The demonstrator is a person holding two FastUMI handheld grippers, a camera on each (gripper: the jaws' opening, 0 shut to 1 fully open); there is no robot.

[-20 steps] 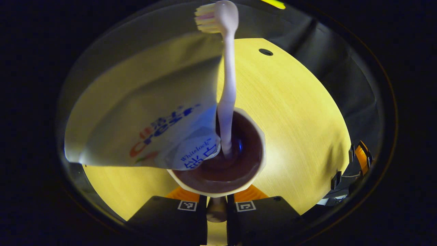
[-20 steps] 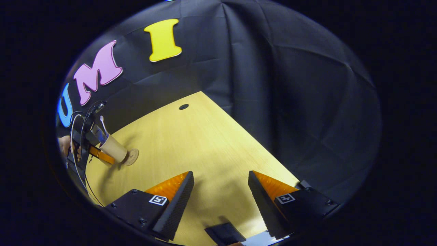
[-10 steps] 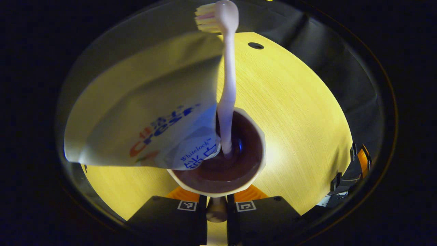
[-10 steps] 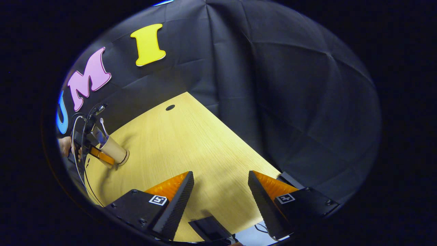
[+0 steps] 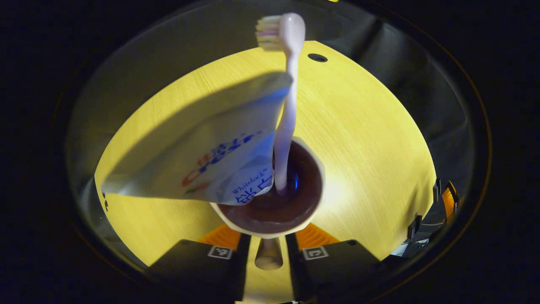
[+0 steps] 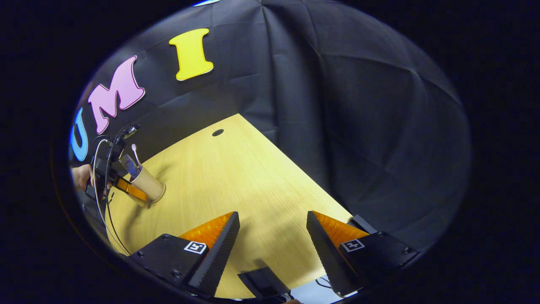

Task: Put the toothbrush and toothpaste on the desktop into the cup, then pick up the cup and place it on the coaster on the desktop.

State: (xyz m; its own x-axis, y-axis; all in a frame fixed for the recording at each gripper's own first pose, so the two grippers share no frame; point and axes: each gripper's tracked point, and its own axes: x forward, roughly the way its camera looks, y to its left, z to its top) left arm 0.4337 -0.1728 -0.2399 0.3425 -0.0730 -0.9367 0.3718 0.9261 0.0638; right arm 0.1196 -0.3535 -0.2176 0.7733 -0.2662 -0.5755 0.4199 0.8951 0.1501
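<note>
A tan paper cup point(image 5: 270, 185) holds a pale toothbrush point(image 5: 287, 105), head up, and a white toothpaste tube point(image 5: 202, 160) leaning left. My left gripper point(image 5: 268, 247) is open, its fingers standing a little off either side of the cup's lower wall. In the right gripper view the cup point(image 6: 148, 188) stands on the desk at far left, with the left gripper point(image 6: 126, 190) and a hand point(image 6: 80, 177) behind it. The coaster is hidden under the cup. My right gripper point(image 6: 272, 236) hangs open and empty above the desk's near part.
The yellow wooden desk point(image 6: 236, 177) has a cable hole point(image 6: 217, 132) near its far edge, and the black cloth wall rises behind it. A dark flat object point(image 6: 263, 283) lies at the near edge. The right gripper point(image 5: 443, 207) shows at the right rim of the left gripper view.
The cup was set down over the coaster, which is now covered. The left fingers have spread apart and the cup looks smaller and farther from that camera. The right gripper barely shifted.
</note>
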